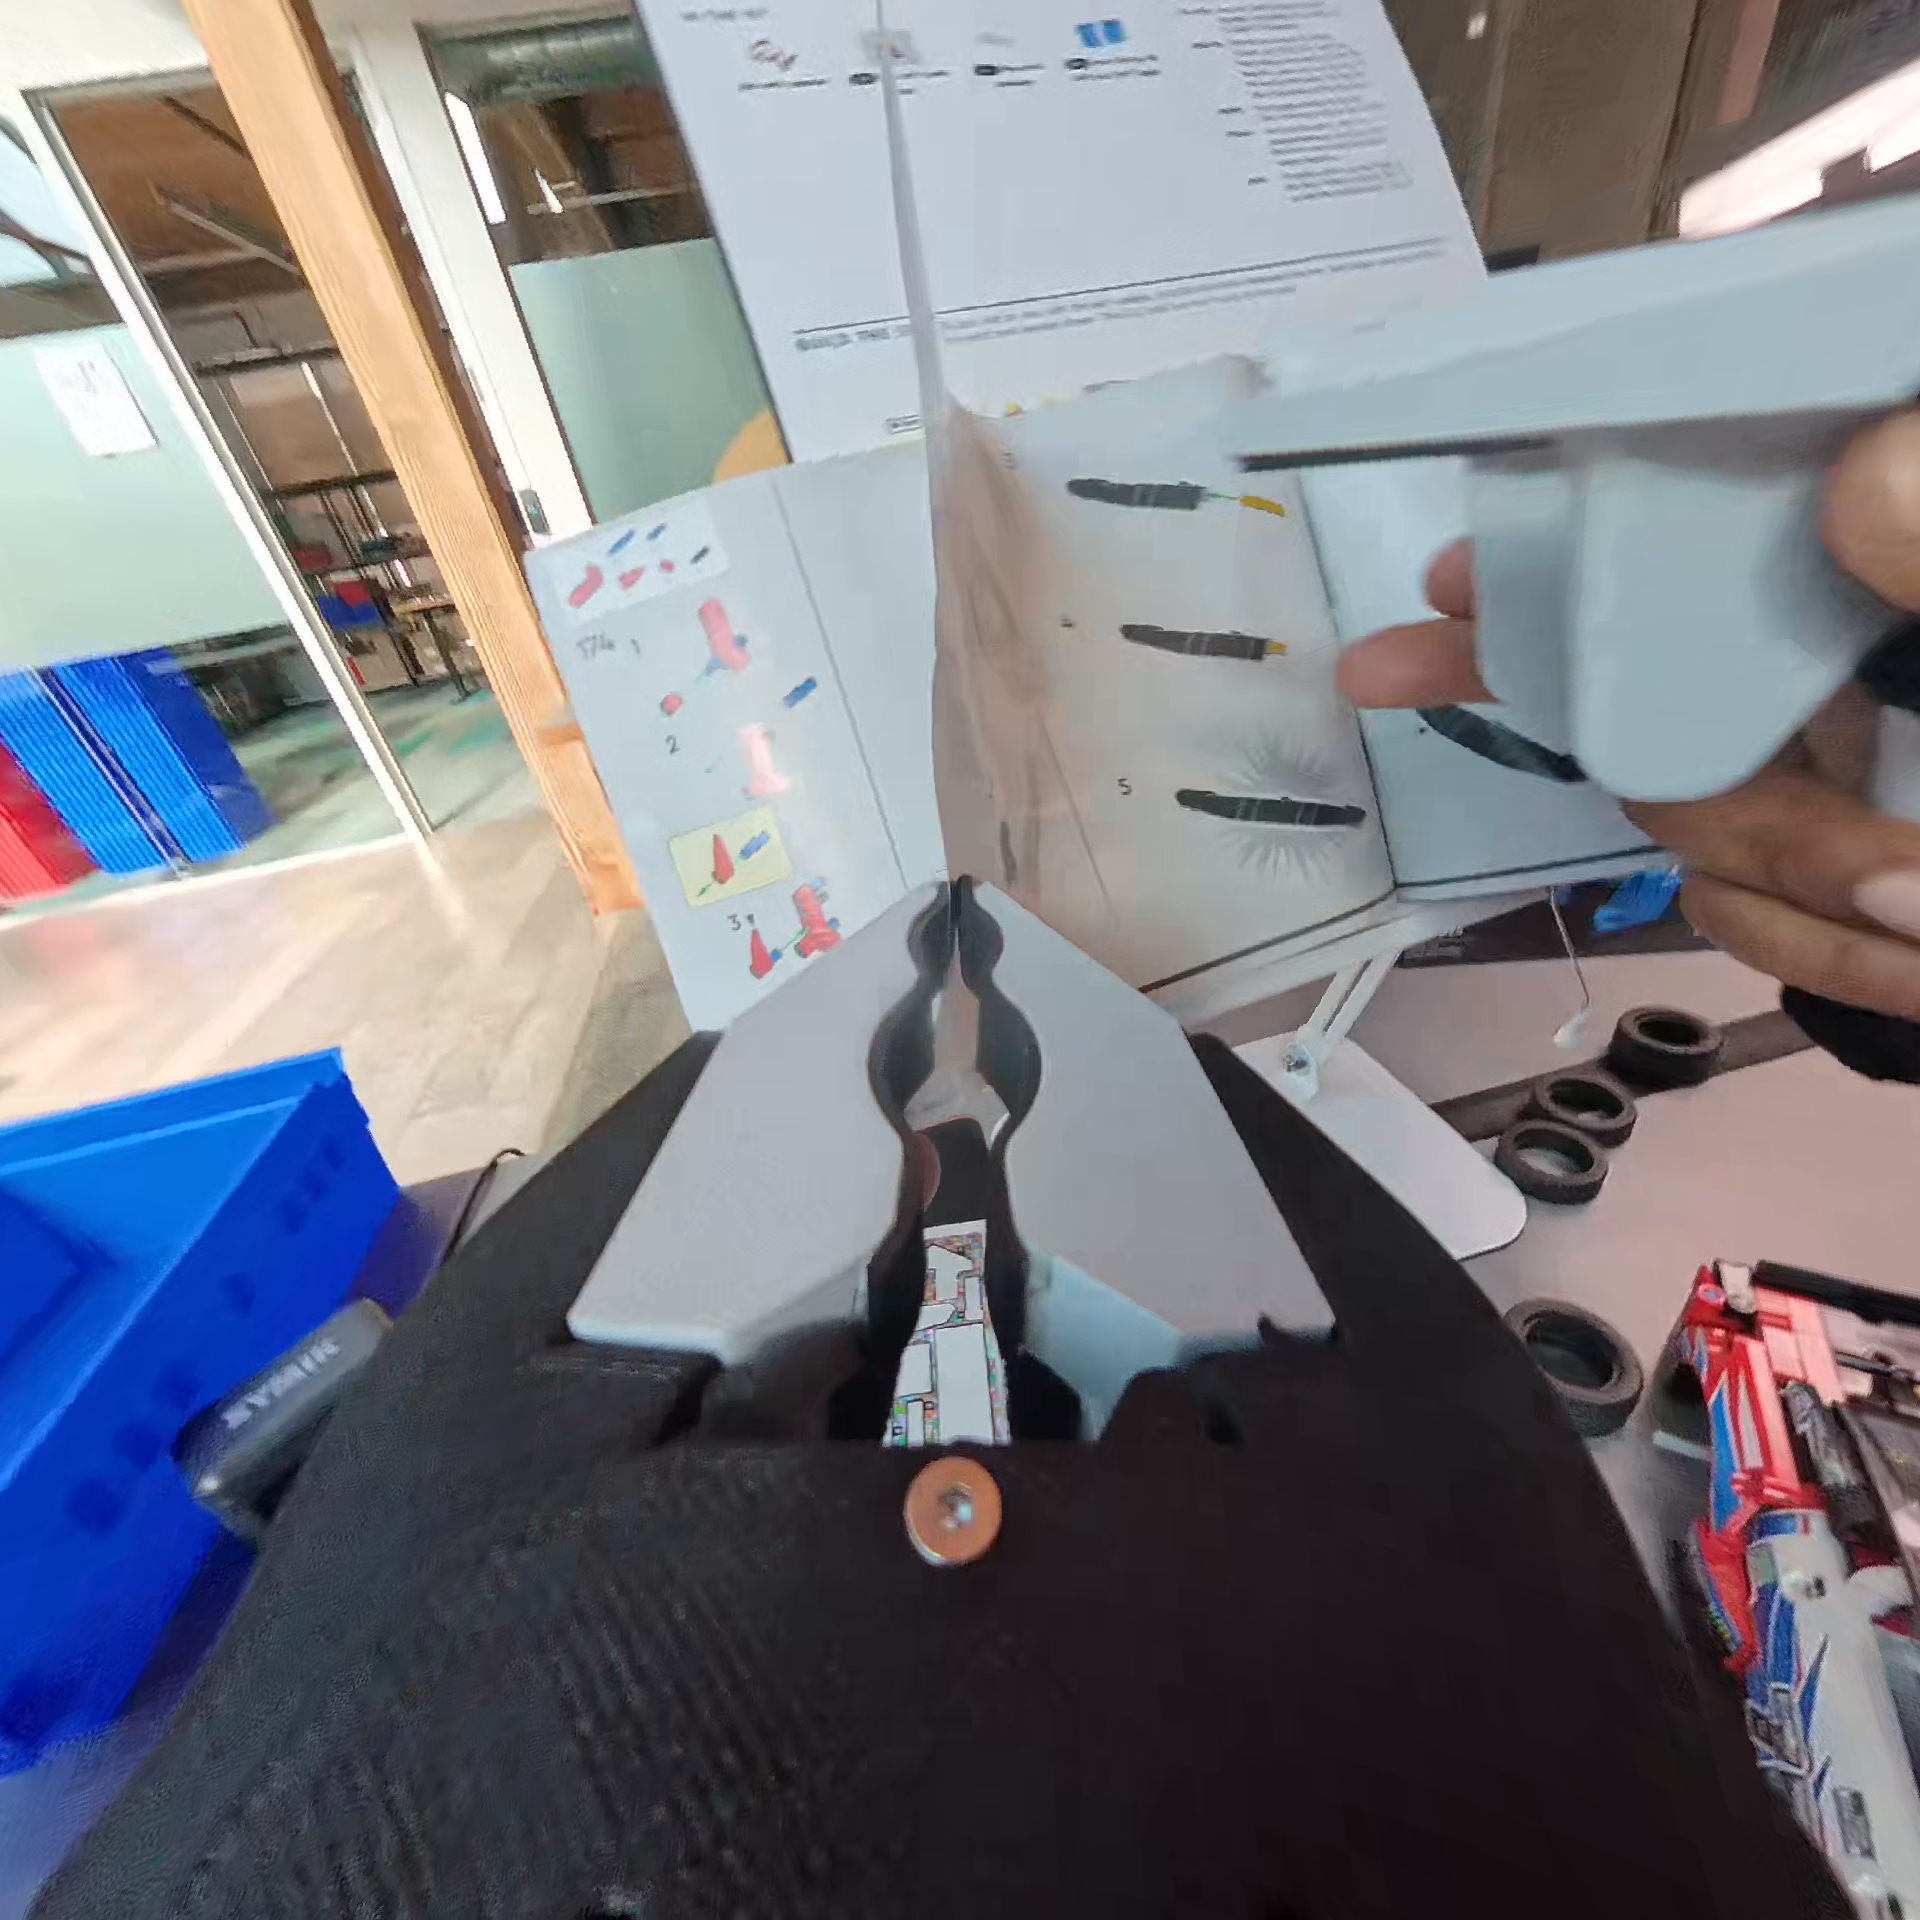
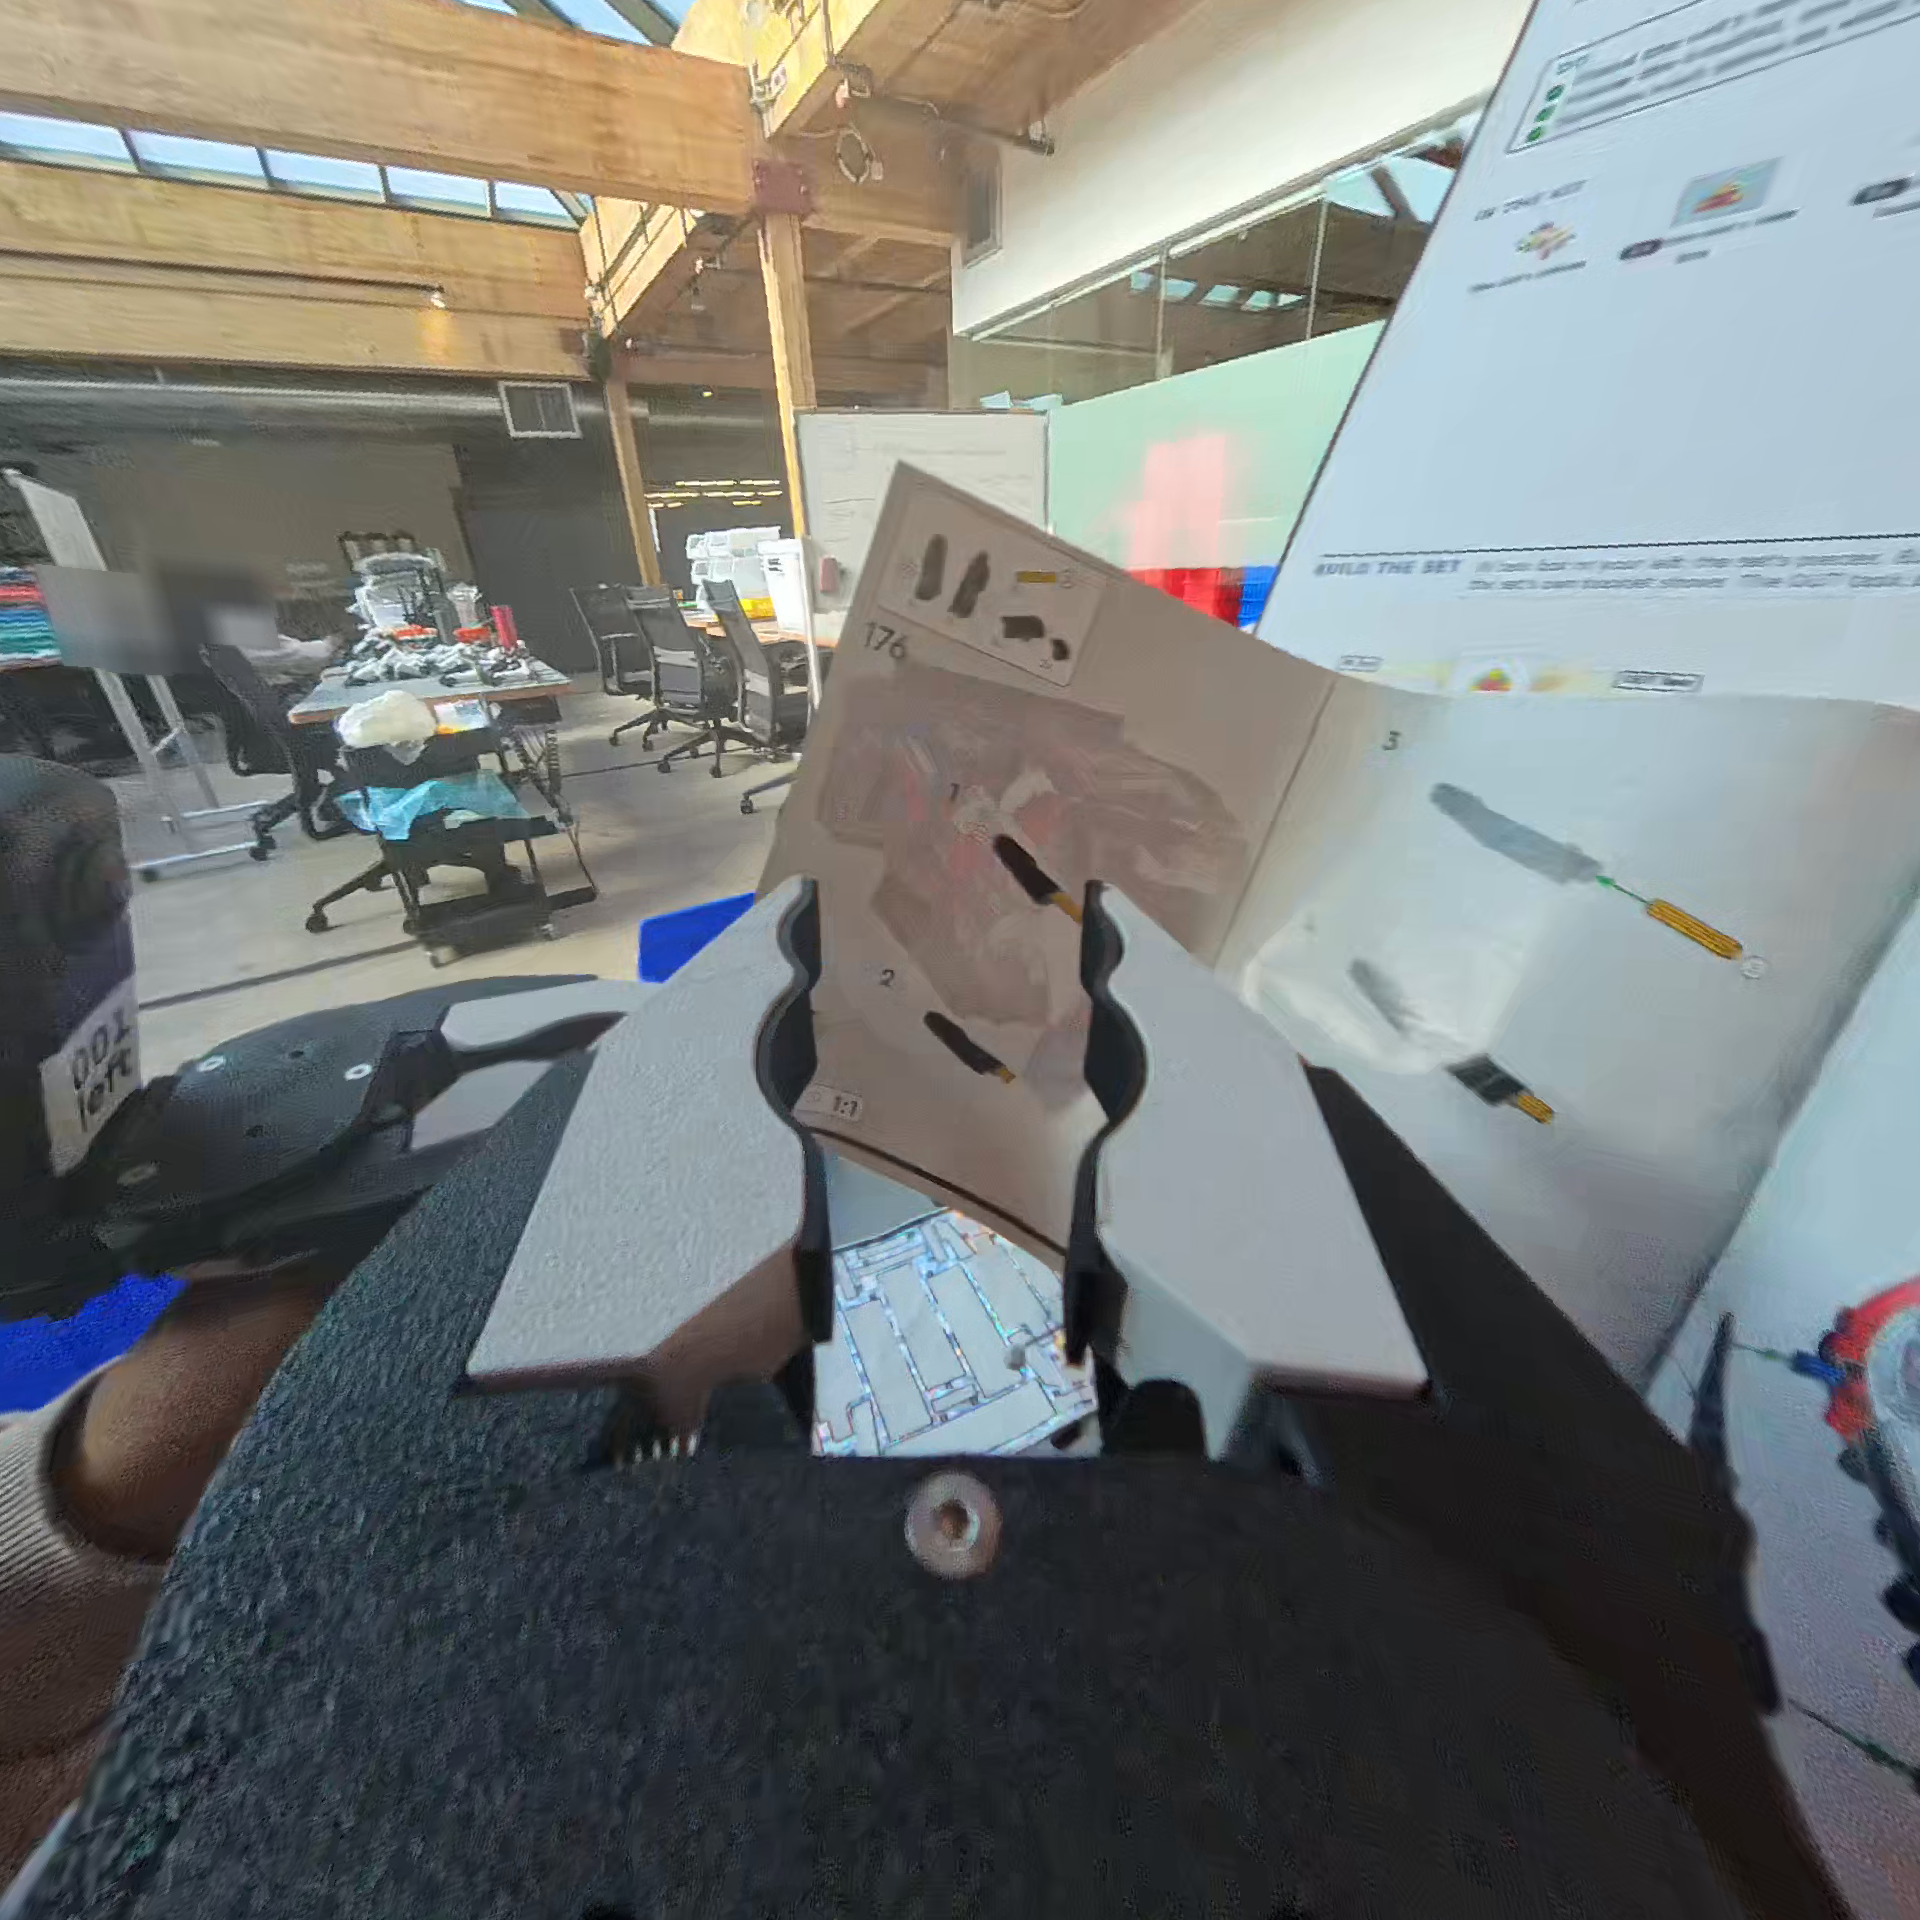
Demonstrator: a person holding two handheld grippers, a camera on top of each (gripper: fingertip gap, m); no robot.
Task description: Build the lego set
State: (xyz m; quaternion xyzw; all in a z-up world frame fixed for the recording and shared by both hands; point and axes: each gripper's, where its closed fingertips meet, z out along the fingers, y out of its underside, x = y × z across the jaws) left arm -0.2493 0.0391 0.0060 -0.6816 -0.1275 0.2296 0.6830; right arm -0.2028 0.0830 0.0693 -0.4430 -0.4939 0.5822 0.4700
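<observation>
Wooden beams and glass walls surround a pale table. Leftmost, the left gripper pinches an upright page of the instruction booklet; rightward, the right gripper hangs spread before it. Loose black tyres and the red-blue lego car lie far right.

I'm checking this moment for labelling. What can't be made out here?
- Left wrist view: the page pinched in the left gripper stands edge-on, so its print is hidden.
- Left wrist view: the toy car is cut off by the right edge.
- Left wrist view: the right gripper is blurred, jaws unclear.
- Right wrist view: booklet drawings are smeared by motion.
</observation>
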